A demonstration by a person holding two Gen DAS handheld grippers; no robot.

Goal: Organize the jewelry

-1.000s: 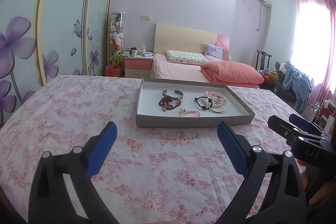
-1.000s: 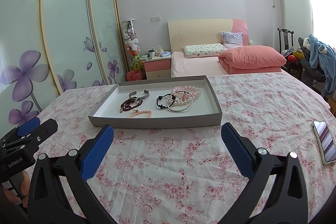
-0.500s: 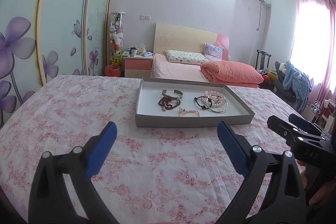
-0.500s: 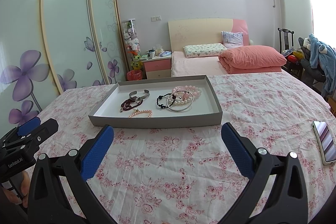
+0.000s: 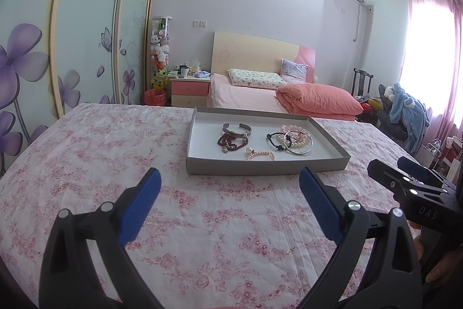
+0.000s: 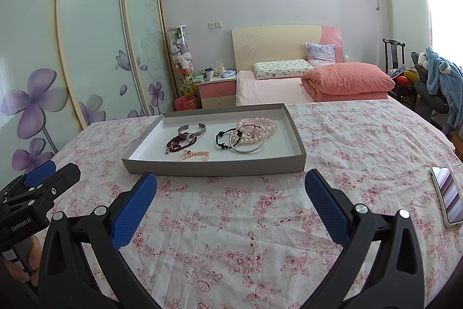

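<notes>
A shallow grey tray (image 5: 202, 164) (image 6: 220, 167) rests on the floral tablecloth ahead of both grippers. Inside it lie a silver cuff (image 5: 236, 130) (image 6: 192, 130), a dark red bead bracelet (image 5: 228, 143) (image 6: 177, 146), a small pink pearl bracelet (image 5: 260, 155) (image 6: 194, 155), a black bead bracelet (image 5: 274, 138) (image 6: 223, 138), a plain silver bangle (image 5: 298, 146) (image 6: 248, 140) and pink bead bracelets (image 5: 293, 135) (image 6: 256, 124). My left gripper (image 5: 230, 186) is open and empty, short of the tray's near wall. My right gripper (image 6: 231, 190) is open and empty too, just before the tray.
A phone (image 6: 447, 197) lies on the cloth at the right. The right gripper's body (image 5: 416, 193) shows in the left view, the left one's (image 6: 34, 193) in the right view. Beyond the table are a bed (image 6: 318, 83), nightstand (image 6: 217, 90), wardrobe doors (image 6: 86, 48) and a chair with clothes (image 6: 437, 83).
Both views show the tray sitting marginally higher and farther than a second ago; the grippers have drifted back very slightly. Jaws unchanged.
</notes>
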